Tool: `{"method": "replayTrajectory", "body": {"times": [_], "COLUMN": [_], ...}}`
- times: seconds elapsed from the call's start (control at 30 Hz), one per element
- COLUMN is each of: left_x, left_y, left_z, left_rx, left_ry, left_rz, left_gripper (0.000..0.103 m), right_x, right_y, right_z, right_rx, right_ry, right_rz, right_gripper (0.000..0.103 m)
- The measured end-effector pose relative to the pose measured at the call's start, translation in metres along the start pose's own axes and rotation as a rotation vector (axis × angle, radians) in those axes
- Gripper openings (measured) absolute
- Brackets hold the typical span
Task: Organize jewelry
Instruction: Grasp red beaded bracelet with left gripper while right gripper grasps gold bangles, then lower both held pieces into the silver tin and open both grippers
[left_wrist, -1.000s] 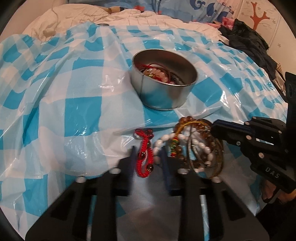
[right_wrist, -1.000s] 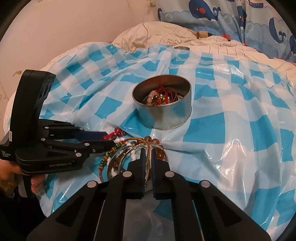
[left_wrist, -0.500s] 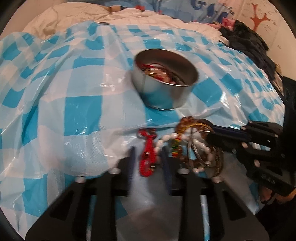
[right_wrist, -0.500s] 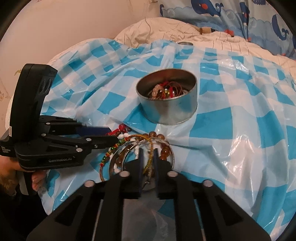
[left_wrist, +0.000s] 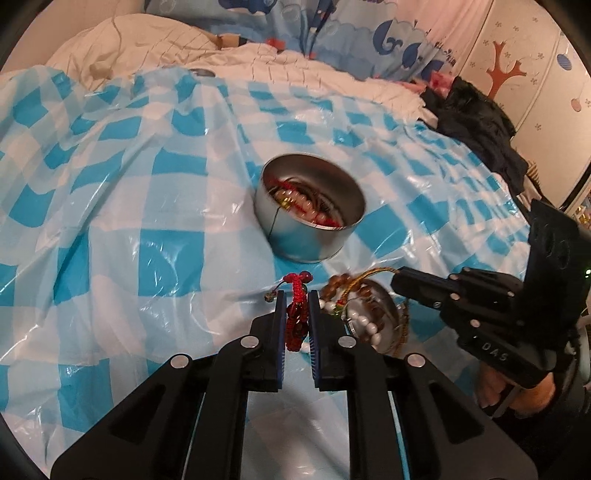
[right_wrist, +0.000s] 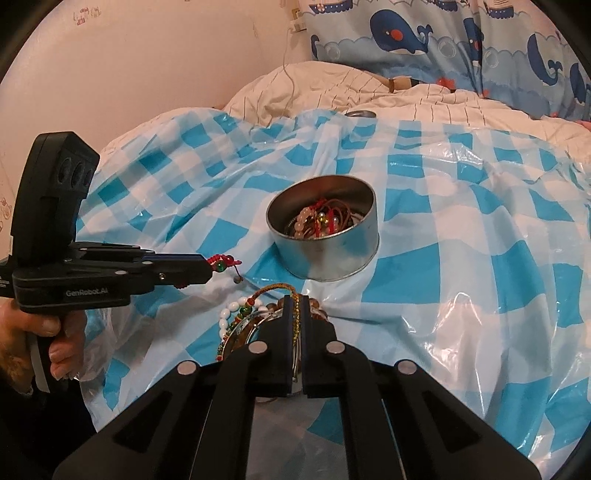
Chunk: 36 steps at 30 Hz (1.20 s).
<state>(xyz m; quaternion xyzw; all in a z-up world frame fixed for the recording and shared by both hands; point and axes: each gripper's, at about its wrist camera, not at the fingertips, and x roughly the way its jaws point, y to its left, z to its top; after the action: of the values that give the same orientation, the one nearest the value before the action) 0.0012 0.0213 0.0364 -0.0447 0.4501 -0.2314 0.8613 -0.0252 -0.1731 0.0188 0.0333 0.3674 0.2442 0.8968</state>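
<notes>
The red braided bracelet (left_wrist: 295, 321) is now pinched between the fingers of the left gripper (left_wrist: 295, 301) and lifted clear of the checked plastic sheet (left_wrist: 147, 221); a second ago it lay flat on that sheet with the jaws standing open on either side of it. The jaws have just been closing, with the bracelet between them, and they now clench it. From the other side its beaded end and a little dangling knot poke out past the fingertips, hanging in the air. So the pick is made, and I judge the next step to be carrying it to the metal tin (left_wrist: 308, 206), which stands just beyond on the sheet and already holds a tangle of red cord and pale beads.

The rest of the loose pile (right_wrist: 251, 317), with its white beads, brown beads, a gold-green cord and metal bangles, sits just to the right of the lifted bracelet. The right gripper (right_wrist: 295, 314) has barely moved; its jaws are squeezed nearly together on the gold cord (right_wrist: 295, 321) at the top of that pile, much as they were a second ago. It looks to be pinning the heap down so that only the red piece comes away. Bare fingers (right_wrist: 55, 328) curl round the left tool's handle. Behind lie a white quilt (right_wrist: 332, 88) and whale-print bedding (right_wrist: 443, 37)
</notes>
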Motion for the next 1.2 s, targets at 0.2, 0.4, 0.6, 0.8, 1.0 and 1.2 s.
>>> {"method": "replayTrajectory", "body": {"times": [0.2, 0.4, 0.6, 0.8, 1.0, 1.2], "left_x": [-0.004, -0.001, -0.004, -0.001, 0.005, 0.010], "left_y": [-0.008, -0.019, -0.029, -0.035, -0.035, -0.034], "left_z": [0.005, 0.010, 0.021, 0.033, 0.043, 0.054], "left_rx": [0.007, 0.021, 0.027, 0.003, -0.031, -0.059], "left_ry": [-0.034, -0.062, -0.105, -0.138, -0.157, -0.191], "left_rz": [-0.010, 0.008, 0.005, -0.014, -0.025, -0.036], "left_gripper": [0.010, 0.010, 0.010, 0.010, 0.010, 0.010], "right_x": [-0.018, -0.032, -0.041, -0.044, -0.046, -0.038], "right_y": [-0.005, -0.010, -0.014, -0.015, -0.013, -0.015], "right_z": [0.007, 0.013, 0.019, 0.030, 0.043, 0.058], "right_rx": [0.023, 0.043, 0.066, 0.077, 0.081, 0.101], "right_ry": [-0.101, -0.170, -0.215, -0.254, -0.288, -0.307], "right_rz": [-0.005, -0.020, -0.028, -0.024, -0.014, -0.015], "right_gripper": [0.004, 0.004, 0.004, 0.004, 0.004, 0.004]}}
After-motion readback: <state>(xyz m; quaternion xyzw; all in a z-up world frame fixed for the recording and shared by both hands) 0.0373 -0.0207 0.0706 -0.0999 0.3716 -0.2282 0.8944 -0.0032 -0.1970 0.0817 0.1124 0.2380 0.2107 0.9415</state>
